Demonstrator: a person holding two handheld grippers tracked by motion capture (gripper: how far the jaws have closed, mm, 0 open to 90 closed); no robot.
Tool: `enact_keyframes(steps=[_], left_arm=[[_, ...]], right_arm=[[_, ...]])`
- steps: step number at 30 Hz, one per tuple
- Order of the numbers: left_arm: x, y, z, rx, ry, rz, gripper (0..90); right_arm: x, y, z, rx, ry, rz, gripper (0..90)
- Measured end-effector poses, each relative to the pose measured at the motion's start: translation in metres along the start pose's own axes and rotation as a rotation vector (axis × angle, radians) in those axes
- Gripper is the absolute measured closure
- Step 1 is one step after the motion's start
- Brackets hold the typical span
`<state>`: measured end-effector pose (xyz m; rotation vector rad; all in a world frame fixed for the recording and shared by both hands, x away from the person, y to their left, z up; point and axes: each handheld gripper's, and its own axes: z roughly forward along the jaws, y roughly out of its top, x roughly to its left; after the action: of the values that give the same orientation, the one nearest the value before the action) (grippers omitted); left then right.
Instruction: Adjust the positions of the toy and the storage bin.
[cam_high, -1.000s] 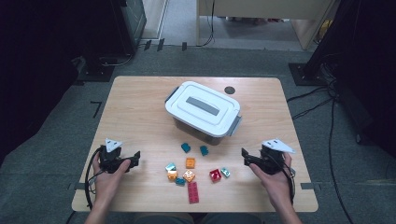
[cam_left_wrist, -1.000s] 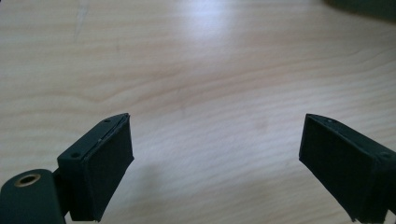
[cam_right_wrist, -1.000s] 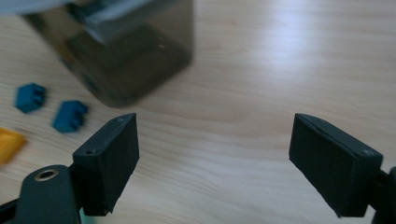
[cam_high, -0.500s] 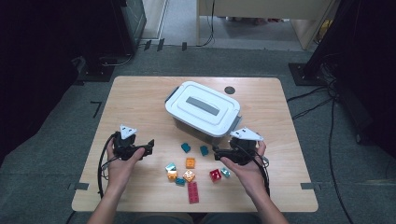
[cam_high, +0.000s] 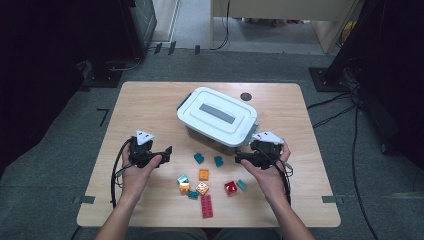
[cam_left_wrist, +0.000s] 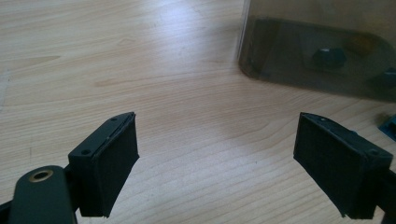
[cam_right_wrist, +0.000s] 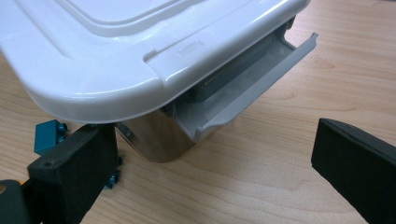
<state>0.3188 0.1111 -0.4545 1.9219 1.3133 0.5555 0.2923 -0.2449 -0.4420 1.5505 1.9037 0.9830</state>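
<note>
Box (cam_high: 218, 118) corner beside right claw (cam_high: 239, 158), apart

Your bare-forearmed hands grip two black plastic grippers, left (cam_high: 161, 153) and right (cam_high: 243, 158); each carries a grey three-cornered plate. Black cables trail from both; the square jaw pads show small screws.

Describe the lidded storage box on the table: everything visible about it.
The storage box is a rectangular bin with smoky translucent walls and a glossy white lid with rounded corners and a grey panel on top. The lid is on. A grey latch flap at one end hangs swung out, unclasped. It stands flat on the wooden table, turned at an angle, past the loose blocks. The open right gripper faces the latch end; nothing grips it.
</note>
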Motion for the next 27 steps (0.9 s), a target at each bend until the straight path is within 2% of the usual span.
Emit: enact_keyframes(steps=[9,13,16,18,20,25,27], left_arm=[[-0.003,0.003,0.001,-0.013,-0.010,-0.017,13.6],[-0.002,0.006,0.001,-0.031,-0.011,-0.037,13.7],[-0.003,0.008,0.002,-0.041,-0.009,-0.051,14.0],[-0.004,0.009,0.003,-0.045,-0.008,-0.057,14.5],[-0.005,0.011,0.005,-0.048,-0.011,-0.062,14.8],[-0.009,0.017,0.008,-0.074,-0.004,-0.074,25.8],[-0.010,0.021,0.010,-0.090,0.001,-0.104,31.8]], right_arm=[[-0.013,0.001,0.002,-0.006,-0.023,0.024,5.3],[-0.022,0.002,0.001,-0.017,-0.028,0.037,14.8],[-0.029,0.002,0.000,-0.028,-0.032,0.048,18.3],[-0.034,0.002,-0.001,-0.039,-0.061,0.056,26.1],[-0.039,0.003,-0.001,-0.045,-0.075,0.070,29.8],[-0.051,0.006,-0.002,-0.085,-0.048,0.126,43.7],[-0.052,0.008,-0.001,-0.101,-0.016,0.138,49.4]])
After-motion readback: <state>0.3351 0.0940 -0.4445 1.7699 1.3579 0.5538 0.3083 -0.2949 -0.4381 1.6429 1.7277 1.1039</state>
